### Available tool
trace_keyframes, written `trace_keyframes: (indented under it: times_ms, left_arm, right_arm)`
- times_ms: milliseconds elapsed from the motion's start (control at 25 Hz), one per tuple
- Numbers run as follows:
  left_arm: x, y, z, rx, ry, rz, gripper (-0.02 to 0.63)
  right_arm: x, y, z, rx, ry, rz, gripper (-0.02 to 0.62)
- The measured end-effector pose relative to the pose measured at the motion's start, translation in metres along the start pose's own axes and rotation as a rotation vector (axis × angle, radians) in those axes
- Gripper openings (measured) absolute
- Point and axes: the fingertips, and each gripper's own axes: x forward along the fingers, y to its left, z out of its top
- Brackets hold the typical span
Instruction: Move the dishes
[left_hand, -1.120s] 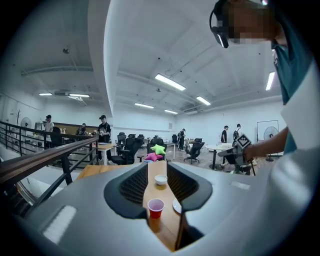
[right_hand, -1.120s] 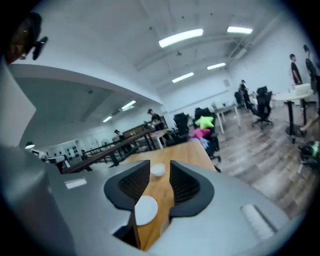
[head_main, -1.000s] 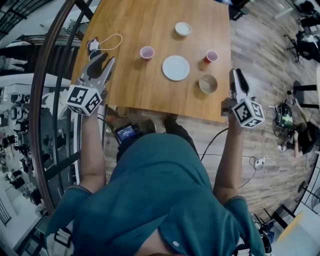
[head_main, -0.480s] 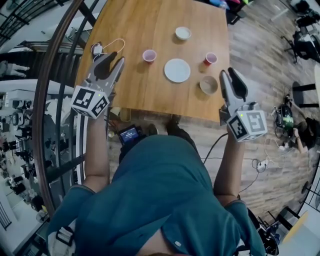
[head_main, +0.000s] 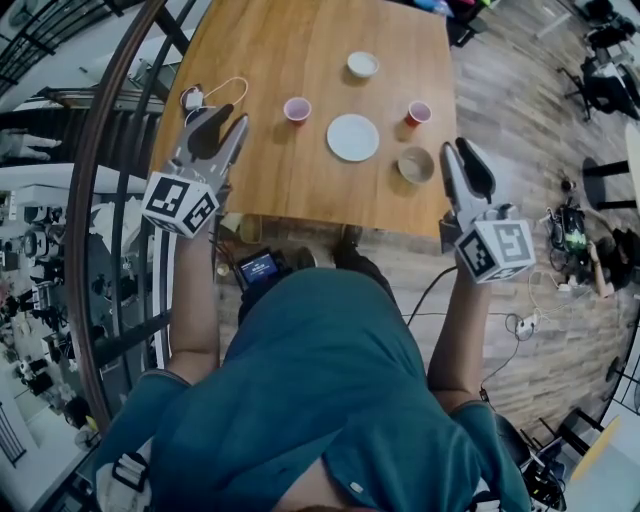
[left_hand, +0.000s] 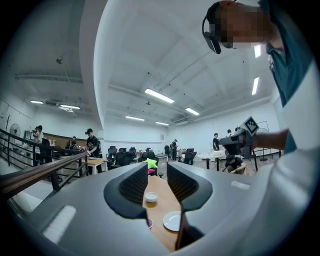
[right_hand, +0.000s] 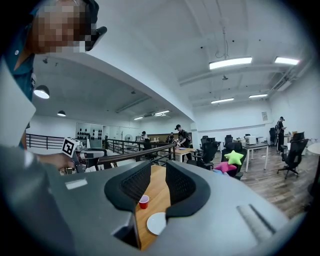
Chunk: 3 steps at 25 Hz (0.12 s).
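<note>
On the wooden table (head_main: 290, 180) in the head view stand a white plate (head_main: 353, 137), a white bowl (head_main: 363, 64), a pink cup (head_main: 297, 108), a red cup (head_main: 419, 113) and a tan bowl (head_main: 415, 165). My left gripper (head_main: 222, 120) hovers over the table's left near corner, open and empty. My right gripper (head_main: 462, 153) hangs off the right near corner beside the tan bowl, open with nothing between its jaws. The left gripper view shows the white bowl (left_hand: 151, 197) and the plate (left_hand: 172, 220) beyond the jaws. The right gripper view shows the red cup (right_hand: 144, 201) and the plate (right_hand: 156, 223).
A white cable with a charger (head_main: 200, 92) lies on the table's left edge. A curved railing (head_main: 110, 180) runs along the left. A small screen device (head_main: 257, 267) sits below the table's near edge. Cables (head_main: 520, 320) trail over the wooden floor at the right.
The right gripper has risen, shifted slightly left and rolled, so both jaws now show from above. The left gripper moved up and forward over the table corner. The dishes have not moved.
</note>
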Motion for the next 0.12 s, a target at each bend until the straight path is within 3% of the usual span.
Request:
trace_keyframes:
  times_ms: [120]
  left_arm:
    - [-0.0014,-0.0008,-0.0015,-0.007,-0.004,-0.002,0.120]
  right_arm:
    - [-0.0020,0.0000,-0.0027,0.006,0.004,-0.004,0.104]
